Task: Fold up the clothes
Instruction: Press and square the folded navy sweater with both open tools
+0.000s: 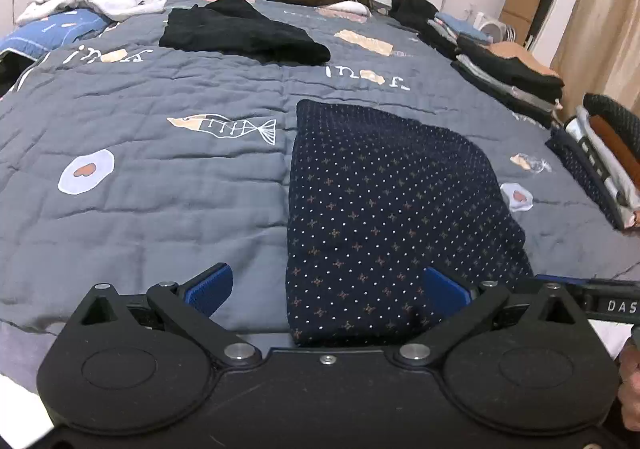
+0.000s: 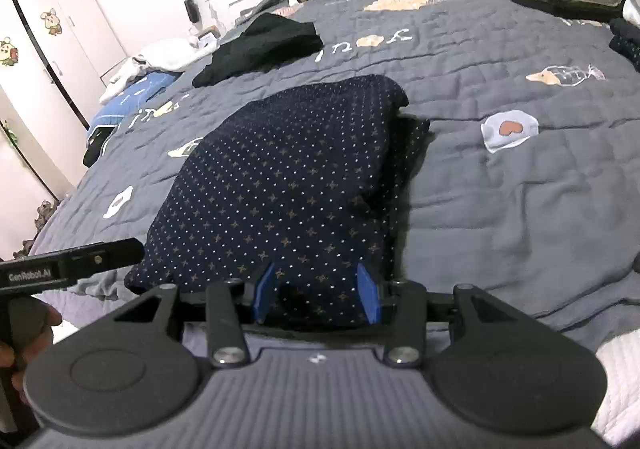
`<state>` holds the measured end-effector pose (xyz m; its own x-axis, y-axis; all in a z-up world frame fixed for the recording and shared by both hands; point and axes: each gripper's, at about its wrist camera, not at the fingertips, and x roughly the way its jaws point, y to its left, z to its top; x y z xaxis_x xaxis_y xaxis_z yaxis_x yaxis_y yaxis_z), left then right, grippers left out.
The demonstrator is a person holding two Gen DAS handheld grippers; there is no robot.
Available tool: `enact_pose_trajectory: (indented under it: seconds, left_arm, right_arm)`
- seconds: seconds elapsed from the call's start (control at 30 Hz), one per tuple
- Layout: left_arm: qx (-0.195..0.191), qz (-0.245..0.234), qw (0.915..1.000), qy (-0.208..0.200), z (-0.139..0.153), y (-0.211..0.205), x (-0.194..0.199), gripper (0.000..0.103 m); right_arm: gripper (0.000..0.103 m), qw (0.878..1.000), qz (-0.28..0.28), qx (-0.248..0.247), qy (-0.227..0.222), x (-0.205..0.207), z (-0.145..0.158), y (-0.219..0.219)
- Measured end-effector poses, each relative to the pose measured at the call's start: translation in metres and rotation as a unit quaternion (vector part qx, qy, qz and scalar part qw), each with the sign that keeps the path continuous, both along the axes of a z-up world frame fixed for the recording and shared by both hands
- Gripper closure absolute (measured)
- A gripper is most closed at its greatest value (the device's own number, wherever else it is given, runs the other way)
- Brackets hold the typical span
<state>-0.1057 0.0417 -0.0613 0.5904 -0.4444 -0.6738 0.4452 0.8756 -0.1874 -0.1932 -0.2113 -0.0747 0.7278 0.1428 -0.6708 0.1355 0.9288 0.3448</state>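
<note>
Left wrist view: the left gripper (image 1: 326,289) hangs with its jaws spread wide and nothing between the pads. The navy dotted garment (image 1: 384,209) lies on the grey quilt (image 1: 140,177), reaching from the centre toward 5 o'clock. Its near-left corner sits just inside the right blue pad, whether touching I cannot tell. A black garment (image 1: 240,33) lies at 11 o'clock and folded piles (image 1: 508,69) at 2 o'clock.

Right wrist view: the right gripper (image 2: 316,297) stands half-open over the garment's near hem at 6 o'clock. Cloth shows between the two blue pads, but they do not appear to pinch it. The navy dotted garment (image 2: 288,185) is already doubled over, with a lower layer peeking out along its right edge toward 2 o'clock.

Judging by the soft rolled edges, it looks like a light, limp knit that will sag and drape rather than hold shape. It is probably not slippery on the quilt. The near corners, pinching all layers together, seem the best hold for the next fold.
</note>
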Motion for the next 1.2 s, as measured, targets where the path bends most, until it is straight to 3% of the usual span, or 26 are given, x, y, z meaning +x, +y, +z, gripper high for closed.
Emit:
enact_pose_trajectory:
  seconds: [0.6, 1.2]
  left_arm:
    - [0.034, -0.024, 0.9991, -0.006, -0.002, -0.013, -0.005, 0.000]
    - [0.027, -0.027, 0.9990, 0.022, -0.009, -0.014, 0.001, 0.000]
  right_arm:
    - [0.059, 1.000, -0.003, 0.005, 0.013, 0.006, -0.005, 0.000]
    - [0.059, 1.000, 0.000, -0.002, 0.016, 0.007, -0.004, 0.000]
